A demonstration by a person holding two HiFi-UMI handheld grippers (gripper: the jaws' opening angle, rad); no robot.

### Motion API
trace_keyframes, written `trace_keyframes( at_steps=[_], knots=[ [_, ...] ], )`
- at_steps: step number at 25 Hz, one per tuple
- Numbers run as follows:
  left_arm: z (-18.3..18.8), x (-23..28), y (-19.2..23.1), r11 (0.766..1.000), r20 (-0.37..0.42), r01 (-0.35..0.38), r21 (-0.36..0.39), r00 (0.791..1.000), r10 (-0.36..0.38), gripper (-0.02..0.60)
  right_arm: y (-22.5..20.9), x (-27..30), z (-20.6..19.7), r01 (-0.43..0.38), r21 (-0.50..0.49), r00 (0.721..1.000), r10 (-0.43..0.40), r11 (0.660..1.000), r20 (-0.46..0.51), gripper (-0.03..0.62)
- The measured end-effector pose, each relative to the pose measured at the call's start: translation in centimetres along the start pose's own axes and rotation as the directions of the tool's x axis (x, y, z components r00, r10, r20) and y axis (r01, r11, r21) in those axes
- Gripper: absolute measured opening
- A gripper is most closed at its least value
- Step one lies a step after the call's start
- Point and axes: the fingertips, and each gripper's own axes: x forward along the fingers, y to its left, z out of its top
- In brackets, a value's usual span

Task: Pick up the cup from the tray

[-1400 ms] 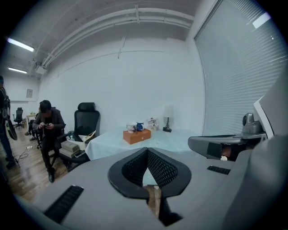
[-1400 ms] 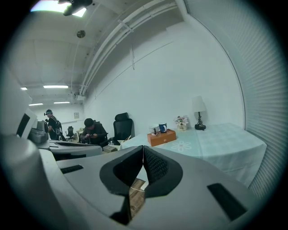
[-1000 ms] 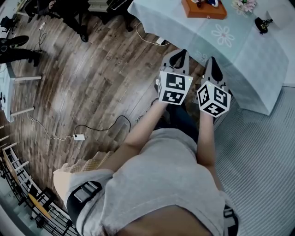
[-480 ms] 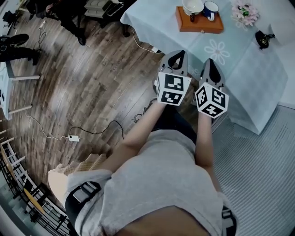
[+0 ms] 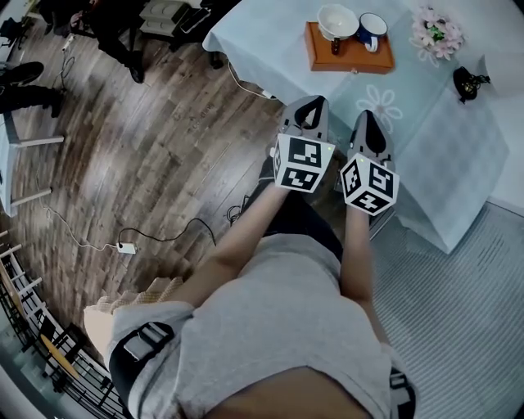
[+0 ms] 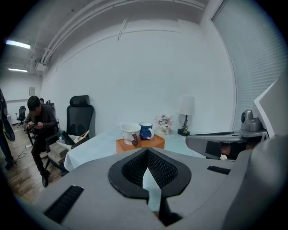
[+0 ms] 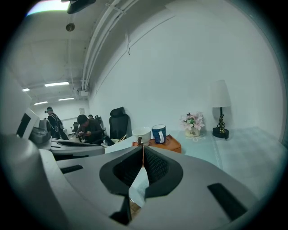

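Cup: we list two, a white cup (image 5: 336, 20) and a blue cup (image 5: 372, 29), upright and side by side on the orange tray (image 5: 327, 59) on the bench (image 5: 262, 41). Both lie straight ahead, well apart from our claws. Left claw (image 5: 308, 101) and right claw (image 5: 366, 116) are pinched closed and empty. We judge the right claw nearer, almost in line with the blue cup
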Motion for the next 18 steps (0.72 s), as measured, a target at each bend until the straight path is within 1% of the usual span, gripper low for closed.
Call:
trace_keyframes(
  at_steps=[5,12,18],
  knots=[
    [1.4,3.8,2.1,1.000,0.008,0.019,0.023,1.000,-0.020,0.006,-0.6,4.7,1.0,0.016,0.004,1.000,-0.016,1.000,0.007,0.009],
    [3.1,9.2,6.7,0.999,0.000,0.037,0.025,0.999,-0.037,0.006,-1.3,11.7,3.0,0.050,0.009,0.999,-0.051,0.999,0.017,0.009],
    [4.0,13.0,10.6,0.999,-0.010,0.047,0.018,0.999,-0.047,0.006,-3.1,15.6,3.3,0.123,0.035,0.992,-0.123,0.992,0.006,0.011]
  ],
)
